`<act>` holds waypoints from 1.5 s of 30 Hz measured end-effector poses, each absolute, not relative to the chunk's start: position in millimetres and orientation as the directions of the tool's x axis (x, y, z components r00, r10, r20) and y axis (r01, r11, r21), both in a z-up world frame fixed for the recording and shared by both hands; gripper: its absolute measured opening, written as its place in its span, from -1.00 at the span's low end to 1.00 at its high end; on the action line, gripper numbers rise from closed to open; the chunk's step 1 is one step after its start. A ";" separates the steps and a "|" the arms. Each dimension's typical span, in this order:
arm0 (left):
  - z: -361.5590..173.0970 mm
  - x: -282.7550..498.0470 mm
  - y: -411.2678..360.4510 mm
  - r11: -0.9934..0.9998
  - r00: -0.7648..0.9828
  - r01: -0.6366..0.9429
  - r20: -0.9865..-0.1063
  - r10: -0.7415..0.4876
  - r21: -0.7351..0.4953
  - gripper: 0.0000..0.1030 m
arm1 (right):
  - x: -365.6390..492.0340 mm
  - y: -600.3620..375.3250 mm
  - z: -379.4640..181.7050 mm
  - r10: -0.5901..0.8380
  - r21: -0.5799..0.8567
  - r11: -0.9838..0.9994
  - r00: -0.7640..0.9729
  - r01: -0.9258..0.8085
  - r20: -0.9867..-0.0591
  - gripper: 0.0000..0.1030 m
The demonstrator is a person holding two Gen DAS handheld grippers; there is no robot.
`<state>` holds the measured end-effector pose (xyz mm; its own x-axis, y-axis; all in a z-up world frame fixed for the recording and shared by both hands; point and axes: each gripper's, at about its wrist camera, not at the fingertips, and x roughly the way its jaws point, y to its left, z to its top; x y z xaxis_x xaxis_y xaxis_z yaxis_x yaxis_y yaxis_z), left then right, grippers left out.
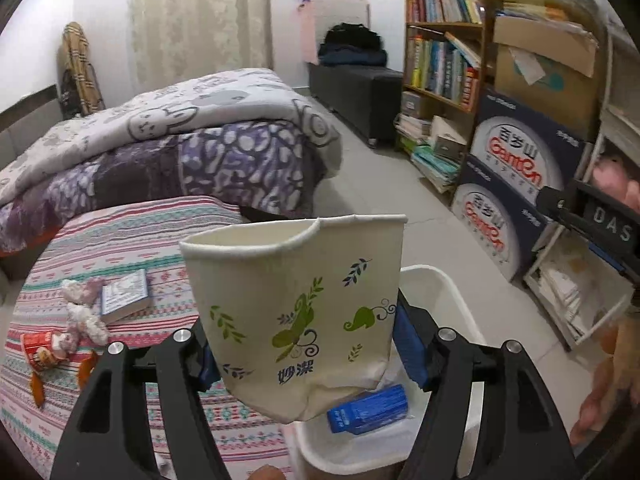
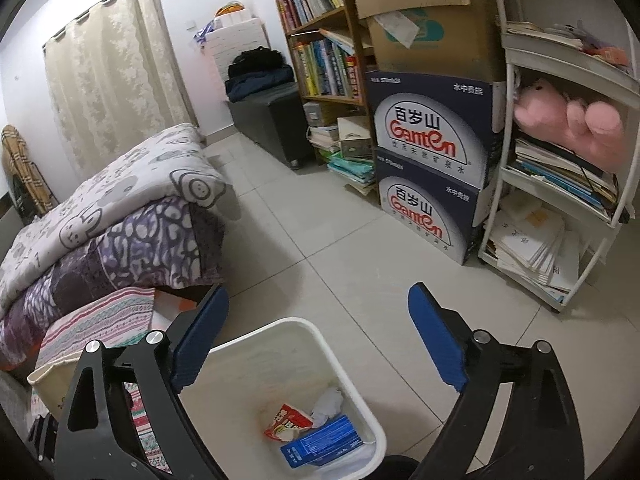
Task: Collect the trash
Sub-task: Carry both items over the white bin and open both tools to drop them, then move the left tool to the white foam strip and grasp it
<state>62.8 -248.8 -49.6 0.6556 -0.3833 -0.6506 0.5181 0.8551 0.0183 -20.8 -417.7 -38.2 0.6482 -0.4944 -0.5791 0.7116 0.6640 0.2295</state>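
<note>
Between our left gripper's (image 1: 308, 354) blue pads sits a crumpled paper cup (image 1: 296, 316), leaf-printed, gripped near its dented base, tilted above the white plastic bin's (image 1: 448, 300) rim. Our right gripper (image 2: 318, 342) points down over that bin, jaws wide with nothing between. Inside lie a blue carton (image 2: 324, 440), a red wrapper (image 2: 286, 424) and crumpled tissue (image 2: 328, 402).

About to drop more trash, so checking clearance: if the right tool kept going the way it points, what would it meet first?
Probably the white trash bin: its open mouth lies just below and ahead of the open right tool. Beyond its rim is bare tiled floor. Depth is uncertain.
</note>
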 end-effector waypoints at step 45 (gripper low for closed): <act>-168.4 147.2 -49.5 0.996 0.282 -0.066 -0.956 0.084 0.068 0.34 | 58.7 -314.7 -59.6 -0.218 0.191 0.838 0.633 0.512 -0.743 0.86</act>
<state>147.2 -49.5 -168.4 0.2820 0.0841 -0.9557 -0.0656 0.9955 0.0683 58.7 -314.7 -59.6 0.6331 -0.2176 -0.7429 0.5118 0.8377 0.1908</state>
